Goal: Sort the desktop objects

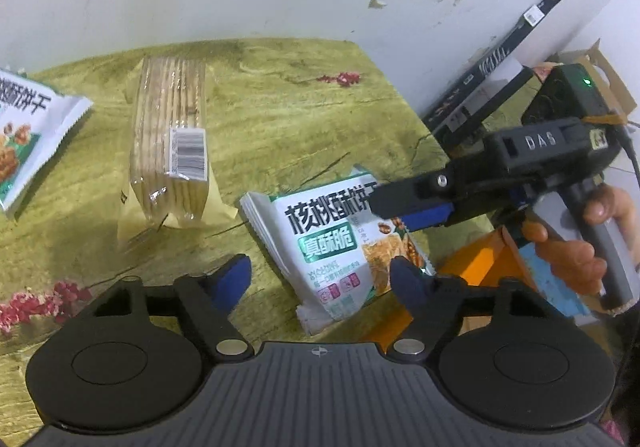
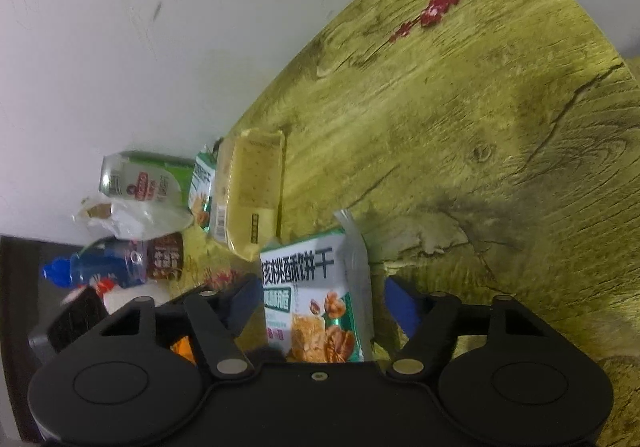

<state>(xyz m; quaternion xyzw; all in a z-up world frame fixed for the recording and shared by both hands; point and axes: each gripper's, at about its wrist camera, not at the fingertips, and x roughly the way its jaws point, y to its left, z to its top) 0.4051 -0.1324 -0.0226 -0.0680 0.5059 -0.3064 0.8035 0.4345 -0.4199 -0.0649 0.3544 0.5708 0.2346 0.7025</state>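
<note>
Blue-padded fingers of my left gripper straddle the walnut-biscuit packet on the green bench – right pad on its corner, left pad apart, so no grasp. From the right, my right gripper reaches over that packet – whether its fingers pinch it, I cannot tell. A clear cracker sleeve lies just beside.

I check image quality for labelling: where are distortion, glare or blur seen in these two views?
Left wrist view: fisheye bends the table edge; glare on the clear cracker pack. Right wrist view: dark corners, soft blurred soda can.
</note>
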